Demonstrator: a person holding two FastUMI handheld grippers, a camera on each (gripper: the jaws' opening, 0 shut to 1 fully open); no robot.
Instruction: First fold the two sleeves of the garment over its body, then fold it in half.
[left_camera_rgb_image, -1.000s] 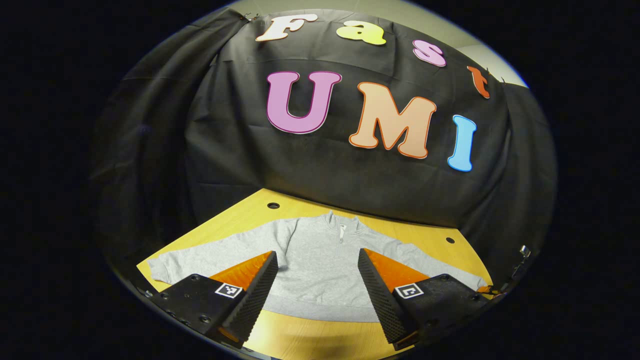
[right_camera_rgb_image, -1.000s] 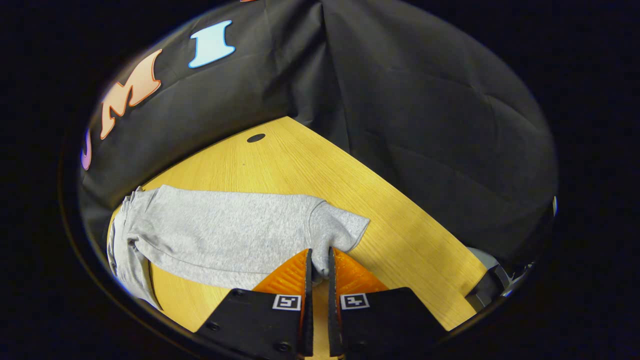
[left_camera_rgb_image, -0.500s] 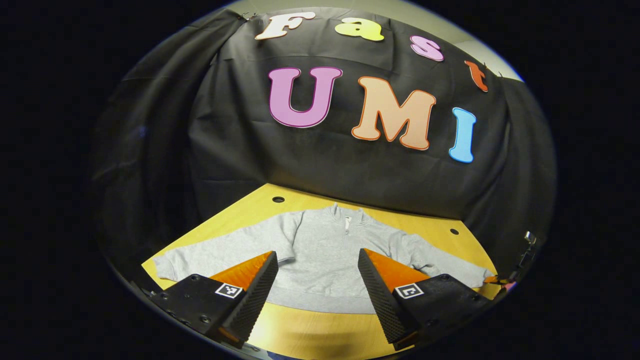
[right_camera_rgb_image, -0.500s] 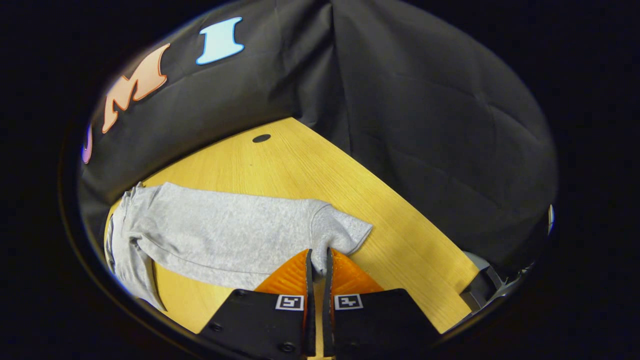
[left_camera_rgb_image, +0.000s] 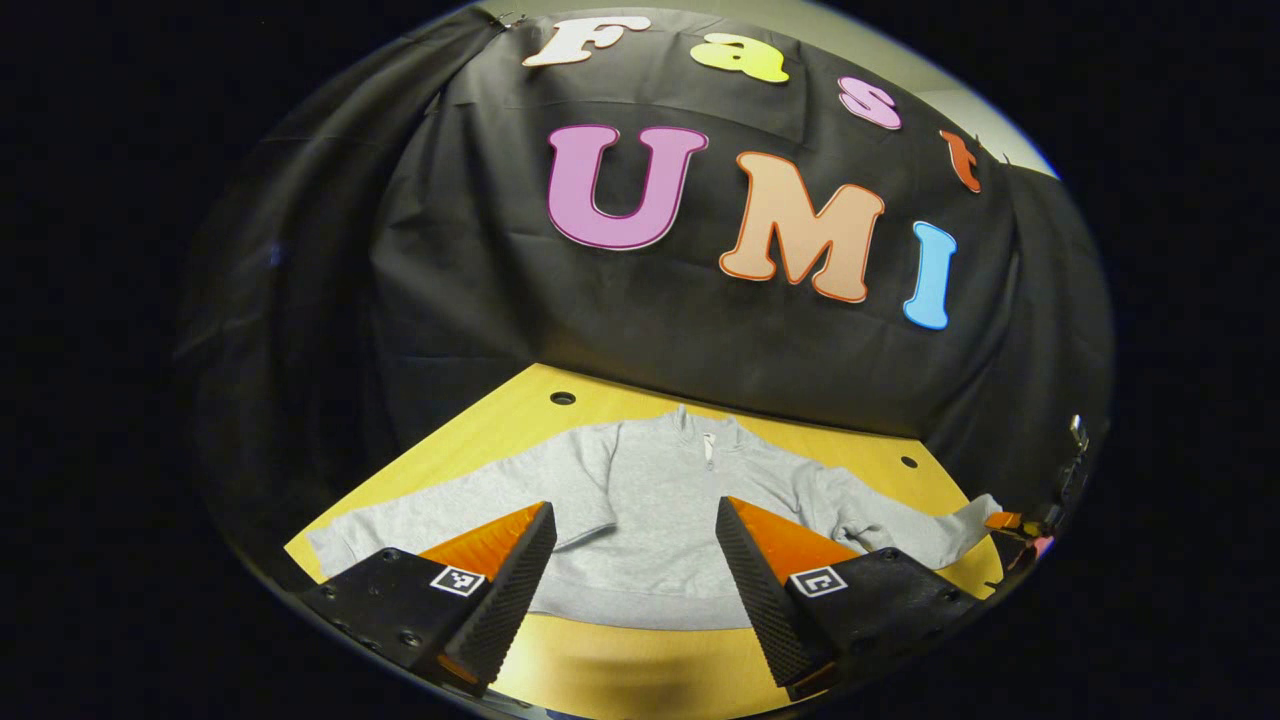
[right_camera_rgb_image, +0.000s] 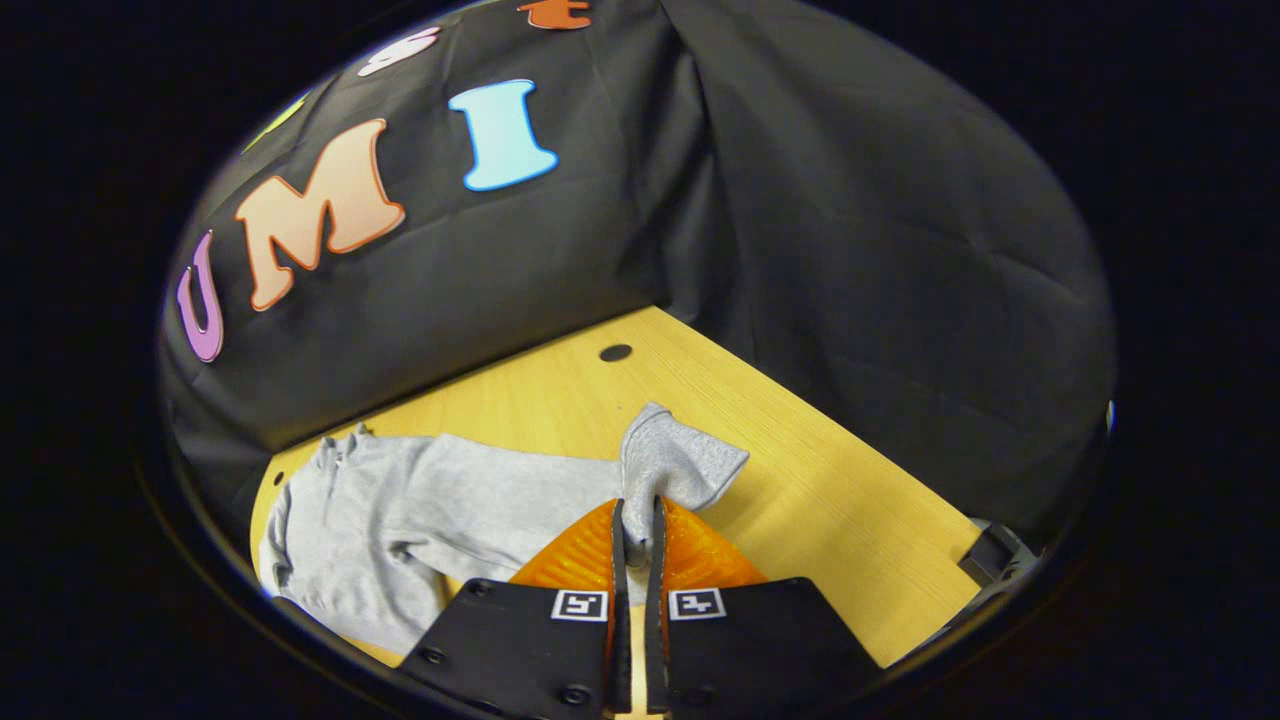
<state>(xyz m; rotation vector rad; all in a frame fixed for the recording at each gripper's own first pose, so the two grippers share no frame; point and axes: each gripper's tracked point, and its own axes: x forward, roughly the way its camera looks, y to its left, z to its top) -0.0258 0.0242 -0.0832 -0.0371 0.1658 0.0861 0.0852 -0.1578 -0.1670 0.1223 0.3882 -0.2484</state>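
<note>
- The grey garment (left_camera_rgb_image: 650, 510) lay face up on the wooden table (left_camera_rgb_image: 520, 410), collar toward the booth wall.
- The right gripper (right_camera_rgb_image: 636, 525) was clamped on the cuff of one sleeve (right_camera_rgb_image: 672, 465), lifting it off the table.
- The left gripper (left_camera_rgb_image: 635, 530) hovered over the hem, fingers spread wide, holding nothing.

The left gripper view looks from above the surface's (left_camera_rgb_image: 520, 415) near edge toward the far edge and the booth wall, standing well back from the garment (left_camera_rgb_image: 650, 500). The right gripper view sits low and close at the sleeve end (right_camera_rgb_image: 675, 465), facing the surface's far right corner. Both views share the garment and the far edge.
</note>
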